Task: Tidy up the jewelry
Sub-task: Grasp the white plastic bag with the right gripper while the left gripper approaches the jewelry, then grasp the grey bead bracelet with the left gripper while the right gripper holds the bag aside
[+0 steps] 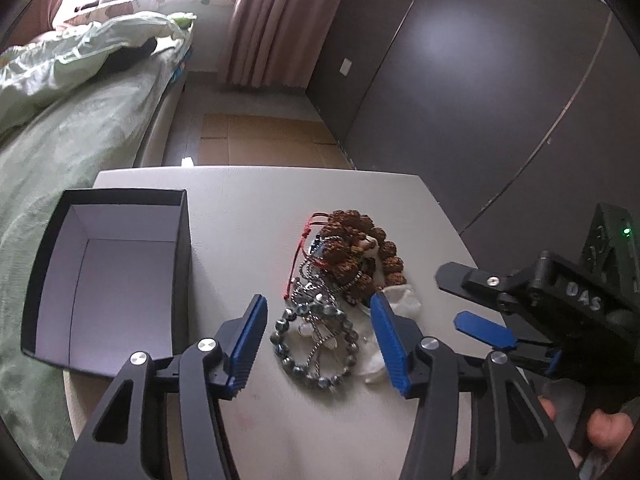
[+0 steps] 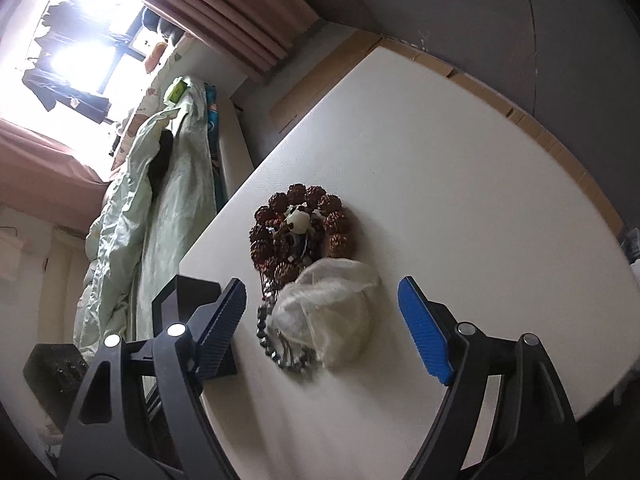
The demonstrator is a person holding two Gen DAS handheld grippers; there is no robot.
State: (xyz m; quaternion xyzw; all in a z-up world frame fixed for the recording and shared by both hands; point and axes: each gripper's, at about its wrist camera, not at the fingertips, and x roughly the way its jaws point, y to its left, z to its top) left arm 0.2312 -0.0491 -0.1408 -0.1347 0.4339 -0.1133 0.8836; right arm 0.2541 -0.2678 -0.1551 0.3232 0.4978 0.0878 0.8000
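A white table (image 1: 248, 216) stands beside a bed (image 1: 60, 148) with a pale green quilt (image 2: 132, 200), and a pink curtain (image 1: 276, 20) hangs by the window beyond it. On the table's left edge sits a black box (image 1: 108, 276), lid off, its pale lining bare.

The jewelry lies in one heap near the middle of the table, just right of the box. At the far end of the heap is a ring of chunky brown beads (image 1: 360, 248), with a cream bead (image 2: 298, 220) in its middle and a red cord (image 1: 298, 256) trailing off its left side. Nearer the table's front edge a bracelet of grey beads (image 1: 316, 344) lies tangled with a thin metal chain (image 1: 310, 280). A crumpled clear bag (image 2: 328, 312) rests against the right side of the heap, touching the brown beads.

The left gripper (image 1: 318, 340) hangs tilted down over the grey bracelet. Its blue pads (image 1: 250, 340) stand apart on either side of the bracelet and press on nothing, so it is open with the bracelet below the gap.

The right gripper (image 2: 324, 320) comes in from the table's right side, also tilted down. Its jaws are spread wide on either side of the bag and the near end of the heap, and nothing is held. A person's fingers (image 1: 608, 428) grip its handle.
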